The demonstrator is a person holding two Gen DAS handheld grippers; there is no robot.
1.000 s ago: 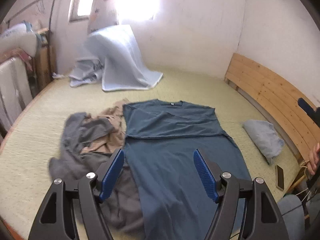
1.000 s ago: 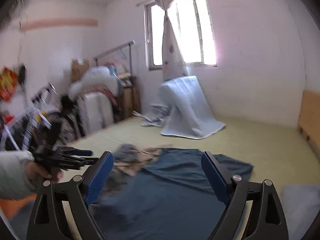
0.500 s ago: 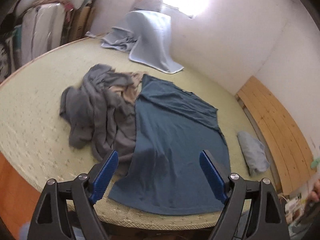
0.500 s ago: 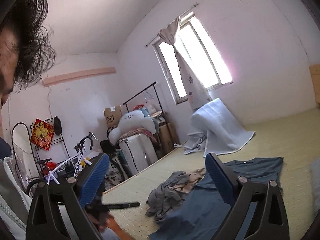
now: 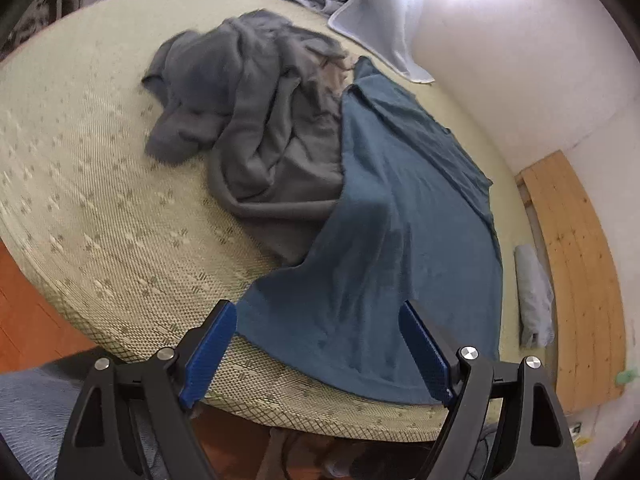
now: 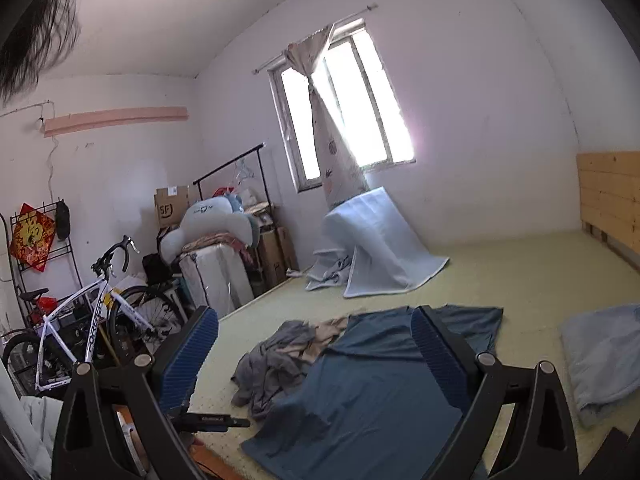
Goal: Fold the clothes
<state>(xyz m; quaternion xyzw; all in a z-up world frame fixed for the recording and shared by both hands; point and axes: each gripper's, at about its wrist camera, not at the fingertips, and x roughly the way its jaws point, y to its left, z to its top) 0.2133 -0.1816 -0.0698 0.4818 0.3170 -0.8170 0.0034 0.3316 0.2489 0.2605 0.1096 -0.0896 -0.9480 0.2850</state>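
The left gripper (image 5: 318, 346) hangs over the near edge of the bed (image 5: 100, 208), its jaws wide apart and holding nothing. The hem of the blue T-shirt (image 5: 400, 248) lies just beyond and between the blue pads, its near left corner close to the left pad but apart from it. The shirt is spread flat along the mattress, collar at the far end. Against the shirt's left edge, and partly under it, sits a crumpled grey garment (image 5: 248, 120).

The right gripper (image 6: 316, 352) is held higher and farther back, jaws likewise spread and empty; the blue T-shirt (image 6: 372, 392) shows between them, well below. Beyond the shirt a pale blue blanket (image 6: 380, 240) slumps beneath the window (image 6: 344, 108).
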